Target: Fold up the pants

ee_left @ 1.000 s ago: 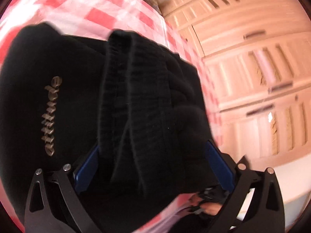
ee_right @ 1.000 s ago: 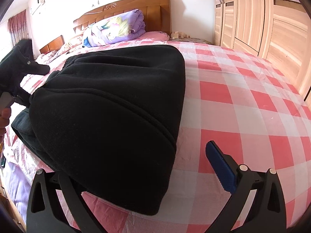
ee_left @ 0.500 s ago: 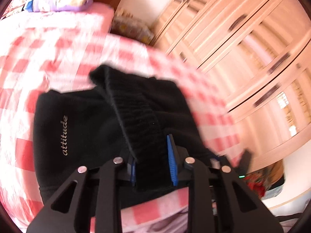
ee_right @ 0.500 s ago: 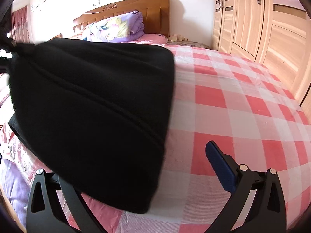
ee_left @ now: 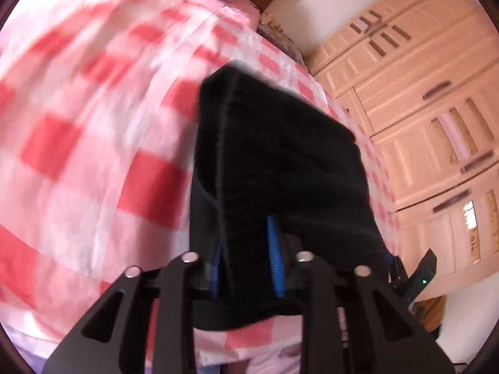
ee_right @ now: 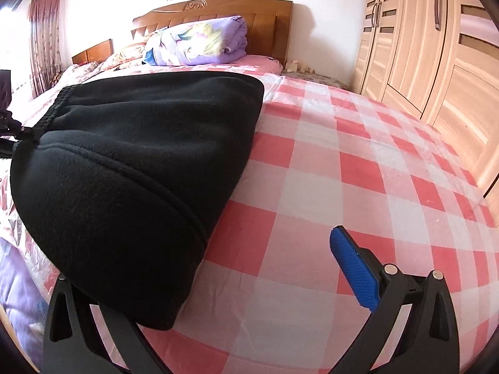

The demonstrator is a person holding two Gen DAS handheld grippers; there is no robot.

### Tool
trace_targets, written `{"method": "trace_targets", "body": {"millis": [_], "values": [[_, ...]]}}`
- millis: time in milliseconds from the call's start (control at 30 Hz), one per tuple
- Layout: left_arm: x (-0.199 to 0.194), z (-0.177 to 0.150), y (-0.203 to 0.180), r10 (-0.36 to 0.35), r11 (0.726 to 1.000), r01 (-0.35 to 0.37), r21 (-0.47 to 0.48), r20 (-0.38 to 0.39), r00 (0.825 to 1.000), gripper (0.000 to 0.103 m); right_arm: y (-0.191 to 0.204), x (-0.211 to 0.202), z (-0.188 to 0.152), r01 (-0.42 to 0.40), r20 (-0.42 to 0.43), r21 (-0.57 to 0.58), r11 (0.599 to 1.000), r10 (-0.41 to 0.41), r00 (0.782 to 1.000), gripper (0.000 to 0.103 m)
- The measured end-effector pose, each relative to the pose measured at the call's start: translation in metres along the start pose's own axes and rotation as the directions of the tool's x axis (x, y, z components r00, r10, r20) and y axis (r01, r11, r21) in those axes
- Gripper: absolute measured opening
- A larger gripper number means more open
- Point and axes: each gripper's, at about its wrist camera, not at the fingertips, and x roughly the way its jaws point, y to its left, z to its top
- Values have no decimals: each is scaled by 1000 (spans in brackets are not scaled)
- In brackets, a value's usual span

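Pants (ee_right: 131,168) on bed (ee_right: 327,193), folded black stack at 9 o'clock in right view. Left gripper (ee_left: 246,265) fingers just closed, clamped on ribbed edge. Right gripper (ee_right: 199,283) fingers apart, one under cloth. Advice: carry edge low, lay flat, align corners, then release.

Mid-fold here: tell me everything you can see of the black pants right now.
The black pants look like thick, soft fleece and lie folded into a bulky stack on the pink checked sheet near the bed's edge. A ribbed edge with a seam shows in the left wrist view. The left gripper is clamped on that edge. The right gripper stands open, its left finger hidden behind the stack's near corner.
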Motion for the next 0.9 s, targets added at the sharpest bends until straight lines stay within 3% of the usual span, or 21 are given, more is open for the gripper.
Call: {"method": "trace_targets", "body": {"millis": [100, 267, 300, 367, 400, 433, 467, 500, 533, 567, 633, 700, 800, 867, 900], "values": [[-6, -5, 7, -48, 999, 49, -22, 34, 998, 29, 0, -1, -1, -1, -4, -2, 1000, 1, 1000, 99], [-20, -19, -8, 6, 1000, -7, 19, 79, 997, 28, -4, -8, -2, -49, -45, -8, 999, 48, 998, 99], [-19, -20, -11, 32, 999, -35, 38, 82, 996, 33, -6, -12, -4, -72, -48, -17, 997, 71, 996, 99], [-26, -24, -19, 150, 986, -156, 58, 105, 983, 69, -11, -23, -9, -156, -30, -21, 988, 155, 987, 99], [-31, -25, -25, 275, 957, -285, 60, 134, 952, 96, -14, -31, -11, -190, -23, -28, 981, 190, 982, 99], [-39, -28, -33, 408, 904, -424, 59, 183, 895, 100, -13, -35, -12, -194, -18, -46, 980, 194, 981, 99], [-48, -30, -41, 482, 859, -508, 64, 233, 845, 100, -12, -41, -13, -195, 2, -69, 978, 195, 981, 99], [-55, -32, -48, 485, 854, -516, 63, 257, 836, 100, -10, -48, -12, -189, 36, -93, 978, 193, 980, 99], [-60, -34, -54, 465, 865, -498, 61, 277, 841, 100, -8, -50, -8, -184, 53, -106, 977, 191, 980, 99], [-63, -36, -62, 419, 887, -457, 72, 294, 859, 100, -6, -49, -4, -187, 56, -106, 977, 194, 979, 99], [-59, -44, -89, 269, 928, -332, 167, 311, 911, 102, -2, -44, 7, -218, 60, -70, 973, 222, 973, 99], [-39, -51, -116, 228, 910, -312, 275, 297, 927, 102, 1, -37, 17, -272, 52, -26, 962, 273, 961, 99], [10, -58, -129, 323, 855, -393, 338, 245, 914, 102, 10, -35, 16, -333, -30, -68, 940, 332, 943, 99], [31, -63, -126, 385, 815, -460, 352, 264, 884, 102, 20, -35, 7, -359, -138, -169, 918, 339, 931, 99], [36, -69, -128, 400, 779, -497, 382, 308, 863, 102, 18, -44, 2, -368, -121, -193, 909, 351, 929, 99]]}}
